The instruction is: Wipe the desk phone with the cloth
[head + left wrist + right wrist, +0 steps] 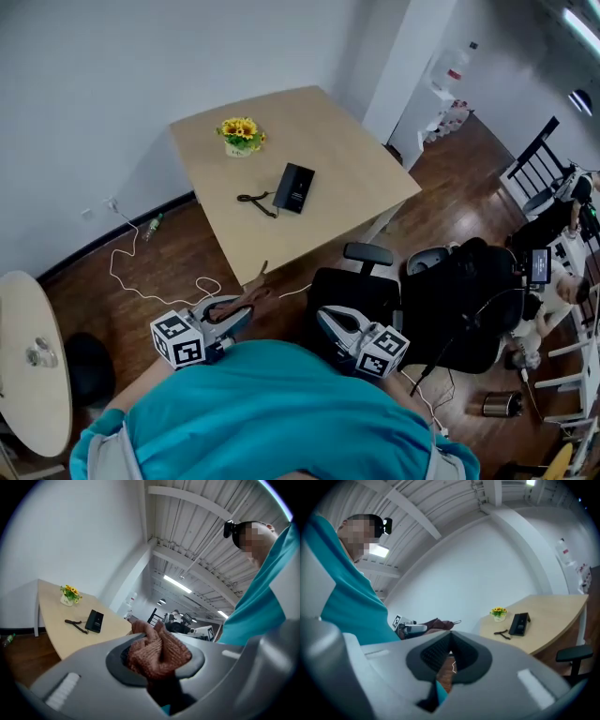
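Note:
The black desk phone [294,188] lies on the square wooden table [347,150], far ahead of both grippers, with its dark cord [255,200] to its left. My left gripper [236,317] is held close to my body and is shut on a reddish-brown knitted cloth [159,653], which bunches between the jaws [251,296]. My right gripper [330,322] hovers beside it, shut with nothing in it. The phone [95,620] also shows small in the left gripper view, and the phone [519,623] in the right gripper view.
A pot of yellow flowers [241,134] stands on the table behind the phone. A black office chair [361,281] and a second dark chair [464,300] stand between me and the table's right side. A white cable [141,281] trails on the wooden floor. A round white table [33,366] is at left.

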